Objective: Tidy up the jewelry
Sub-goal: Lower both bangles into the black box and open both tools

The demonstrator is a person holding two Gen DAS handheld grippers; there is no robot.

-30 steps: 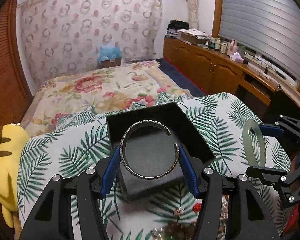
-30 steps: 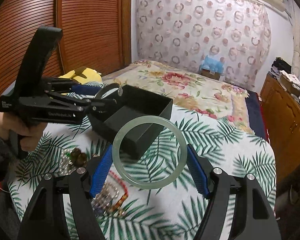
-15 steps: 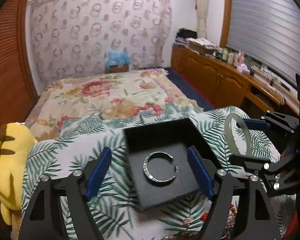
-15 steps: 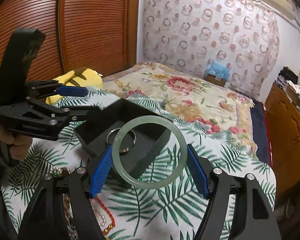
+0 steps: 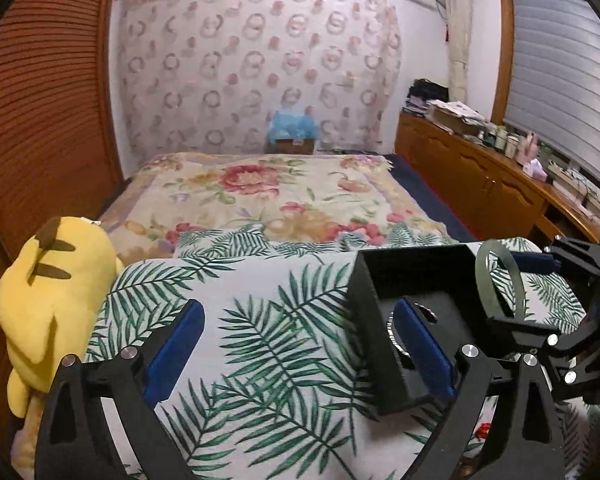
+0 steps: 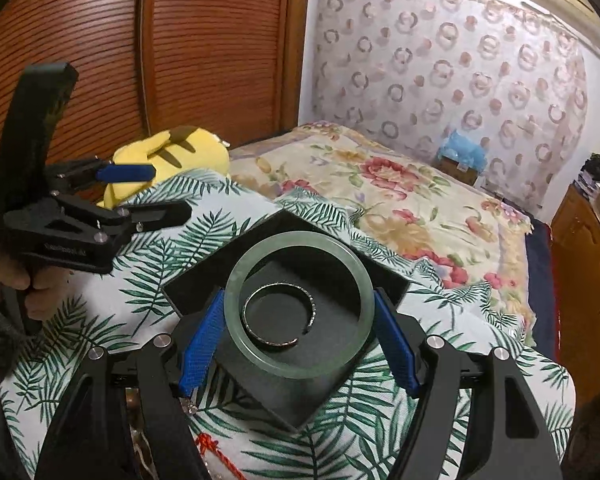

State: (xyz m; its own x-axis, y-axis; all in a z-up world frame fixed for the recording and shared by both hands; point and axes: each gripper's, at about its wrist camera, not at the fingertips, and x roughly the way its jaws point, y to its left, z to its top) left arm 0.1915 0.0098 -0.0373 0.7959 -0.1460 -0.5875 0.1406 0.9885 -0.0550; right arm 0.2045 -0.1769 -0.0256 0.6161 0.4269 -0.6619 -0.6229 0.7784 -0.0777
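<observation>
In the right wrist view, the right gripper (image 6: 300, 338) clamps a pale green jade bangle (image 6: 298, 305) between its blue pads (image 6: 396, 346), flat above the open black box (image 6: 284, 404). Framed inside the bangle, a silver cuff bracelet (image 6: 278, 316) lies on the box's dark floor. At 7 o'clock, red-strung beads (image 6: 216, 454) lie on the palm-leaf cloth (image 6: 148, 280). At 10 o'clock the left gripper (image 6: 140, 192) hangs with fingers spread wide, holding nothing. In the left wrist view its fingers (image 5: 176, 344) spread wide over the cloth, the box at 3 o'clock. Farther out, a yellow plush toy (image 5: 44, 296) sits at 9 o'clock; the floral bedspread (image 5: 260, 192) lies at 12.
</observation>
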